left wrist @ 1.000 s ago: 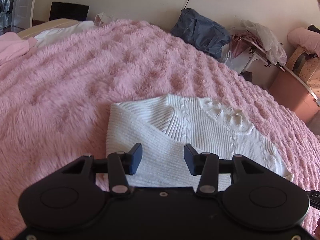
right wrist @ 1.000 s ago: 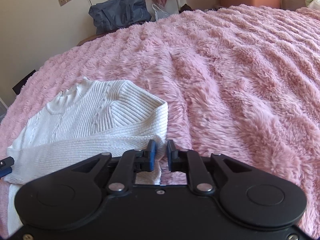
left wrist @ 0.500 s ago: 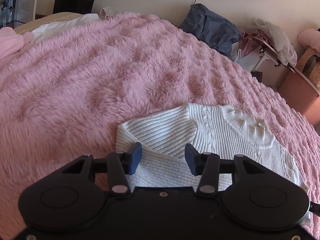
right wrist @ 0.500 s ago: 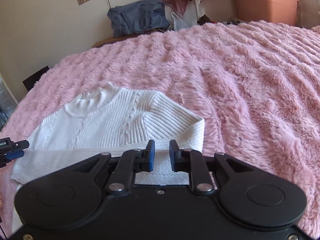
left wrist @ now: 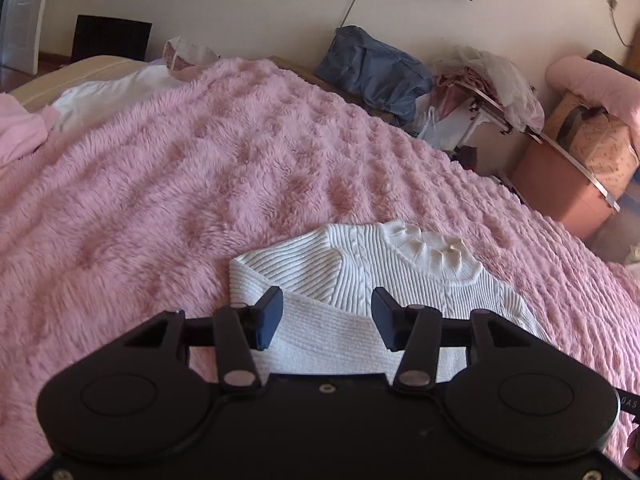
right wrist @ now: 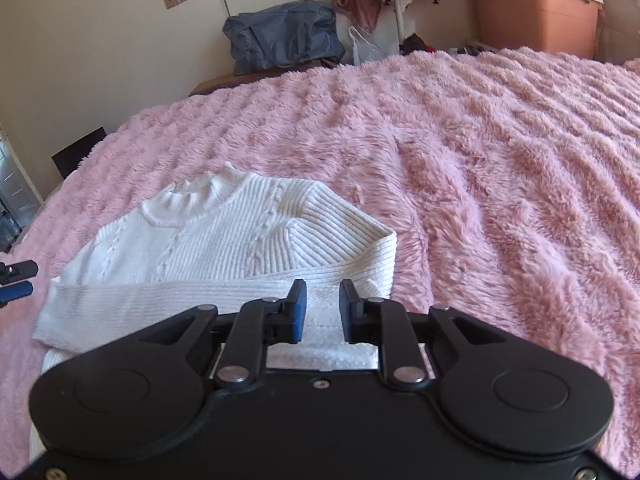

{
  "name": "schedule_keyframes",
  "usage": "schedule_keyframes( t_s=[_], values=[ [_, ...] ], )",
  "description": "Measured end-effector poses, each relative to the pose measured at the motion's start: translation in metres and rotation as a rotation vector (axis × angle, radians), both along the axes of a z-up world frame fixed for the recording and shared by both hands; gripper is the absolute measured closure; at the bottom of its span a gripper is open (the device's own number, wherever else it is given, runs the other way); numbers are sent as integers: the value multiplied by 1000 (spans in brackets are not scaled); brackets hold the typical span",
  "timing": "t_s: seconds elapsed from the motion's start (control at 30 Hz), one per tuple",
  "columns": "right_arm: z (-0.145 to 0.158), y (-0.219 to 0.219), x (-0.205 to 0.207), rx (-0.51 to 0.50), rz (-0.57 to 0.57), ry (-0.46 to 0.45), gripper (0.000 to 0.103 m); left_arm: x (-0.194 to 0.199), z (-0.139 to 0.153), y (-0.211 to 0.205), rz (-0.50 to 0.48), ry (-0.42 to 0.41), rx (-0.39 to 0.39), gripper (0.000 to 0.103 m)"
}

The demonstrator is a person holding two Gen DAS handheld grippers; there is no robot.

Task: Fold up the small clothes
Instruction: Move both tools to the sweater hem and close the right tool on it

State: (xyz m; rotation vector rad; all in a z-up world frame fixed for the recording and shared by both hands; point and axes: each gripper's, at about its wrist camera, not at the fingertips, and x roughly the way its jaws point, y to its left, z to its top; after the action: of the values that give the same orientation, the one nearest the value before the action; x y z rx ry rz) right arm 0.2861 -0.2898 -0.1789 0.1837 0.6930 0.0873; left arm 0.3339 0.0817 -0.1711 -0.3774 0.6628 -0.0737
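A white ribbed knit sweater (left wrist: pixel 400 276) (right wrist: pixel 224 240) lies flat on the pink fluffy blanket (left wrist: pixel 200 180) (right wrist: pixel 500 180), collar away from me and a sleeve folded across its lower part. My left gripper (left wrist: pixel 326 300) hovers over the sweater's left part. Its jaws are wide and still opening, with nothing between them. My right gripper (right wrist: pixel 323 292) hangs above the sweater's right corner with a narrow gap, and its jaws are opening and touch no cloth. The left gripper's fingertips (right wrist: pixel 16 280) show at the left edge of the right wrist view.
Beyond the bed's far edge are a blue bag (left wrist: pixel 376 72) (right wrist: pixel 284 36), a small rack piled with clothes (left wrist: pixel 488 76) and an orange storage box (right wrist: pixel 536 16). White cloth (left wrist: pixel 104 96) and pink cloth (left wrist: pixel 20 132) lie at the far left.
Both grippers have drawn back and risen, so the sweater looks smaller and farther off. The right jaws have parted a little, and the left jaws stand slightly wider.
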Motion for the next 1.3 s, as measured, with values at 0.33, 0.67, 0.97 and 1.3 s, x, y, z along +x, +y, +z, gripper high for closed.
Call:
schedule_keyframes(
  t_s=[0.33, 0.67, 0.97, 1.3],
  values=[
    [16, 17, -75, 26, 56, 22, 81, -7, -61, -8, -34, 96, 10, 51],
    [35, 8, -135, 90, 90, 45, 72, -89, 16, 1, -140, 41, -42, 50],
    [15, 15, -220, -43, 296, 205, 72, -226, 23, 5, -379, 264, 7, 50],
    [-22, 10, -268, -4, 280, 384, 72, -290, -40, 13, -376, 486, -39, 54]
  ],
)
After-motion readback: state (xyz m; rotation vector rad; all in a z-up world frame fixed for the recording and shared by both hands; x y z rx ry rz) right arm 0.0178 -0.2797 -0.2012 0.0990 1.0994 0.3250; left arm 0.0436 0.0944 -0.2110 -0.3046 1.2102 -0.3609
